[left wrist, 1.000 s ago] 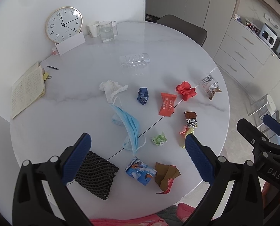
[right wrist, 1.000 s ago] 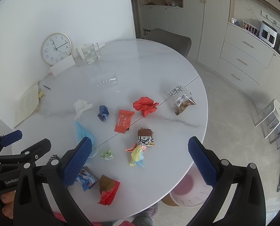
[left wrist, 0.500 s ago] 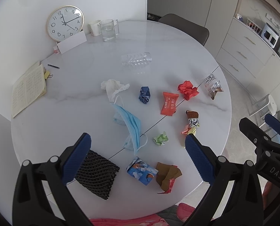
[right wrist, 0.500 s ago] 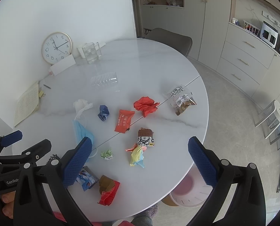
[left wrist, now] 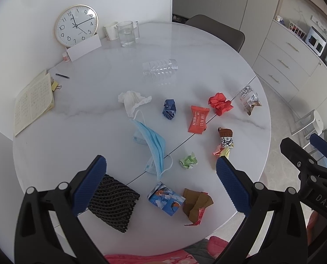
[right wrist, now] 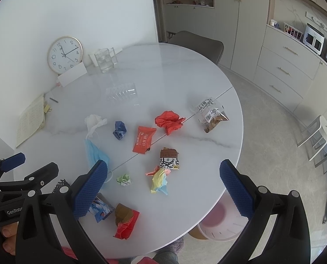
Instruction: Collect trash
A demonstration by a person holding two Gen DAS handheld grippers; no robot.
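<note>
Litter is scattered over a round white table (left wrist: 79,132): a blue face mask (left wrist: 153,145), white tissue (left wrist: 132,99), blue paper ball (left wrist: 169,109), orange wrapper (left wrist: 198,122), red crumpled paper (left wrist: 220,103), green paper ball (left wrist: 188,161), brown snack wrapper (left wrist: 225,136), black foam net (left wrist: 112,202), blue carton (left wrist: 165,199) and brown-red wrapper (left wrist: 196,204). My left gripper (left wrist: 161,189) hovers open above the near edge, empty. My right gripper (right wrist: 163,187) is also open and empty, above the pastel paper wad (right wrist: 160,181). A white bin (right wrist: 220,222) stands under the table's right edge.
At the back stand a clock (left wrist: 76,24), a glass of water (left wrist: 126,33), a mug (left wrist: 110,30) and a flattened clear bottle (left wrist: 160,68). A notebook (left wrist: 31,103) lies left. A clear snack bag (right wrist: 210,113) lies far right. A chair (right wrist: 196,44) and cabinets stand beyond.
Both views have shifted very slightly, with the table contents drifting a little; both grippers stay open and nothing on the table has moved.
</note>
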